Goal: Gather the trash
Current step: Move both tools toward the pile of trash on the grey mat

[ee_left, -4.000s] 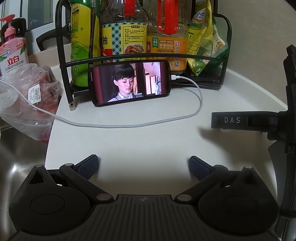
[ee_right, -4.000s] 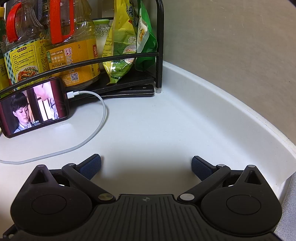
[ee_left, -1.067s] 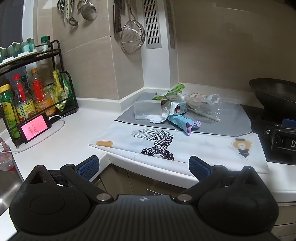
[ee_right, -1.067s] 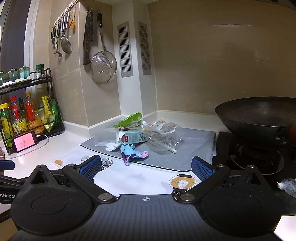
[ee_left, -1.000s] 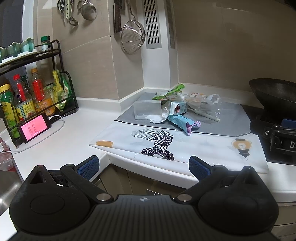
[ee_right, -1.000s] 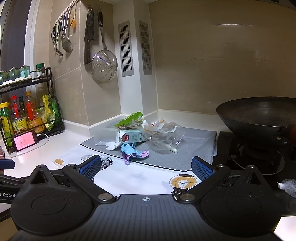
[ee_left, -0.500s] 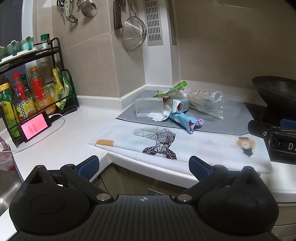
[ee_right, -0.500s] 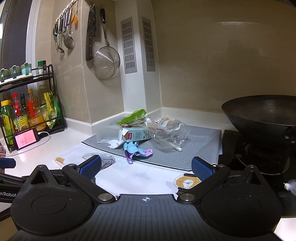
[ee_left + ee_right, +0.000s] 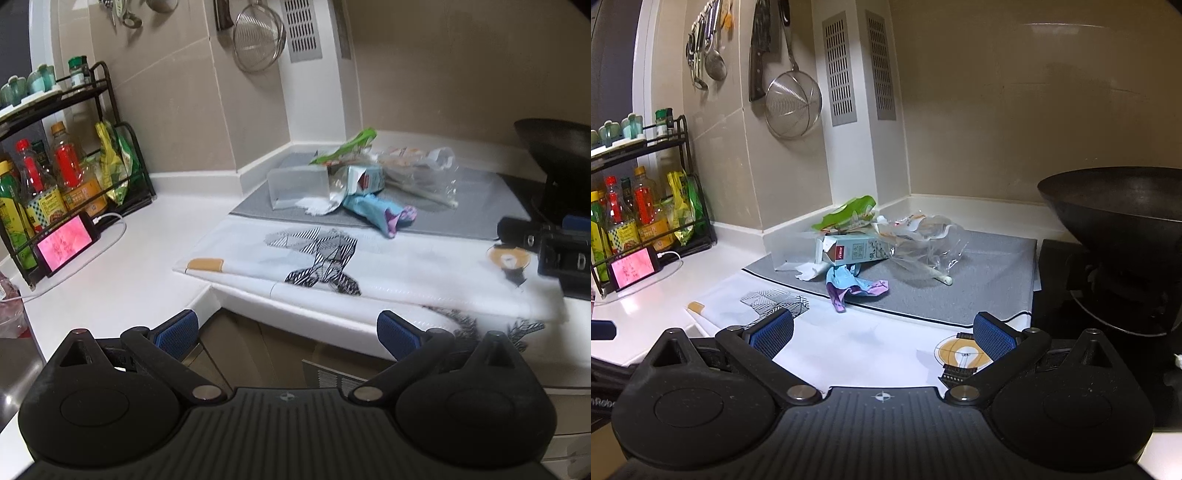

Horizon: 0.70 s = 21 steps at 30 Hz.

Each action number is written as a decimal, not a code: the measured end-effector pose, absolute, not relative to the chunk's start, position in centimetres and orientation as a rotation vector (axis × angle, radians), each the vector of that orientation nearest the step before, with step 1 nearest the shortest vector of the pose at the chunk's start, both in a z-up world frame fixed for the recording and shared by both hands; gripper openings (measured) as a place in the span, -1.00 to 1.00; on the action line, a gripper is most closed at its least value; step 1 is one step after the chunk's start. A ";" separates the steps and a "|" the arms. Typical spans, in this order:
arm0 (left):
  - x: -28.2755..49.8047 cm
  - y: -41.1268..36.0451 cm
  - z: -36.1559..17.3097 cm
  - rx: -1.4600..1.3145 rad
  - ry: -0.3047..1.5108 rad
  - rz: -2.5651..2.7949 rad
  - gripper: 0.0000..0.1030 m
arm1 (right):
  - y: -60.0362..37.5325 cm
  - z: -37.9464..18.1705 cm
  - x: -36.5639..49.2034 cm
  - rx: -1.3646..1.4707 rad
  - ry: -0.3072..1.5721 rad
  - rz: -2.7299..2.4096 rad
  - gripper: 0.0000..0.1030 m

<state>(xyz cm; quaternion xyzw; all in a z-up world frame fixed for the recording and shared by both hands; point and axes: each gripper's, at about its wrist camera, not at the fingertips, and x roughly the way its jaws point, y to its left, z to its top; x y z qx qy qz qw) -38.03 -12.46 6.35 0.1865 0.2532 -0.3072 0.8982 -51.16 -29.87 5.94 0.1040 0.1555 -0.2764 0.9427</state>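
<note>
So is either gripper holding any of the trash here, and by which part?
Nothing is held. The left gripper and right gripper are both open and empty, short of the trash pile on the grey mat.

Black ribbed hand-held gripper (image 9: 882, 332), blue textured fingertip pads (image 9: 772, 334), silver pivot screws, round black hubs

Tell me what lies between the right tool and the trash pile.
In the right wrist view, only the flat white printed mat and the gray mat's near edge lie between the right tool and the trash pile.
</note>
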 end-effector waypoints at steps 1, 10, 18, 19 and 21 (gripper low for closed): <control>-37.8 -12.5 6.2 0.389 0.530 -0.629 1.00 | -30.2 5.8 -50.7 0.209 0.316 -0.561 1.00; -34.9 -12.2 5.0 0.387 0.602 -0.530 1.00 | -35.3 4.1 -43.2 0.196 0.377 -0.428 1.00; -32.9 -12.0 4.5 0.397 0.643 -0.458 1.00 | -39.1 2.9 -34.2 0.206 0.506 -0.250 1.00; -32.8 -12.0 4.5 0.401 0.645 -0.452 1.00 | -39.5 2.8 -33.0 0.212 0.532 -0.229 1.00; -32.4 -12.0 4.4 0.408 0.648 -0.441 1.00 | -40.2 2.7 -31.2 0.242 0.559 -0.232 1.00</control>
